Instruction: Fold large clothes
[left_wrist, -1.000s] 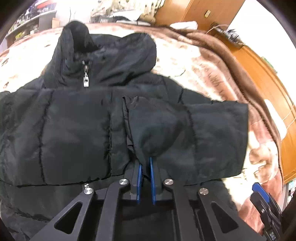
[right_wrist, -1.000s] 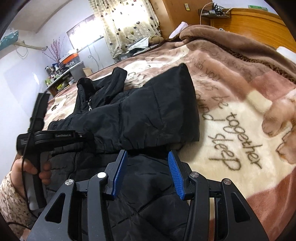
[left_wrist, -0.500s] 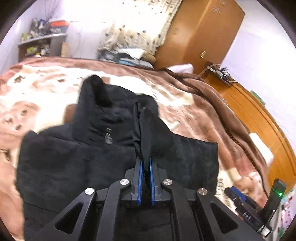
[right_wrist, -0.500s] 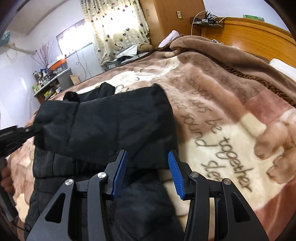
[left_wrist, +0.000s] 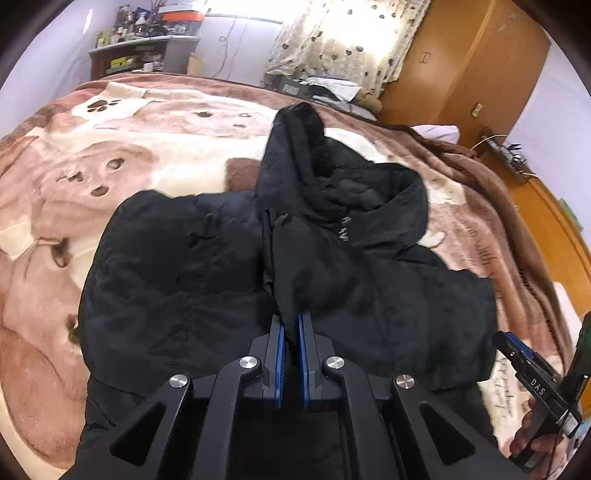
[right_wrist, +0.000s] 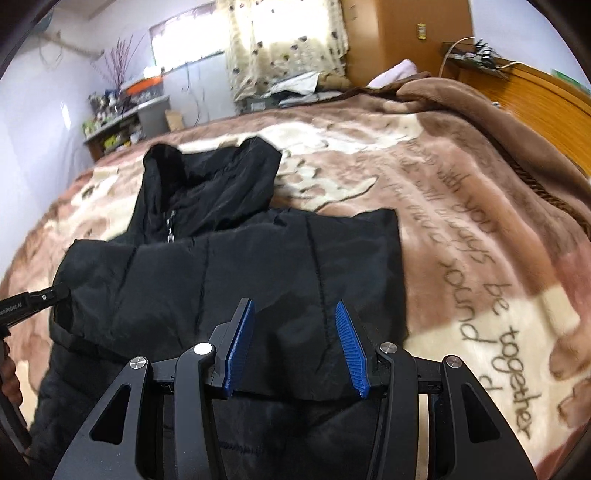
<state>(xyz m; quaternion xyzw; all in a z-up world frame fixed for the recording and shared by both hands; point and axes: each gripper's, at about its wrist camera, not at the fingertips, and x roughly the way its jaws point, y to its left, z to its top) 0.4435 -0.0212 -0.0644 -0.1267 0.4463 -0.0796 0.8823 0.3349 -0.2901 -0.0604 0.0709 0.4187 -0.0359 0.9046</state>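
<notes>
A black quilted hooded jacket (left_wrist: 177, 273) lies on the bed, hood toward the far side. It also shows in the right wrist view (right_wrist: 221, 280), with one sleeve folded across its chest. My left gripper (left_wrist: 290, 332) is shut on the cuff end of that sleeve and holds it over the jacket's left side. In the right wrist view the left gripper (right_wrist: 55, 293) pinches the sleeve end at the far left. My right gripper (right_wrist: 293, 345) is open and empty, its blue pads either side of the folded sleeve's near edge. It also shows in the left wrist view (left_wrist: 517, 350).
The bed carries a brown and cream blanket (right_wrist: 461, 206) with lettering. A wooden headboard (right_wrist: 546, 96) runs along the right. A wardrobe (left_wrist: 461, 62), curtains (left_wrist: 351, 33) and a cluttered shelf (left_wrist: 140, 55) stand beyond the bed.
My left gripper has carried the sleeve end leftward across the jacket's chest. The folded sleeve now reaches the jacket's left side. My right gripper has stayed open near the fold.
</notes>
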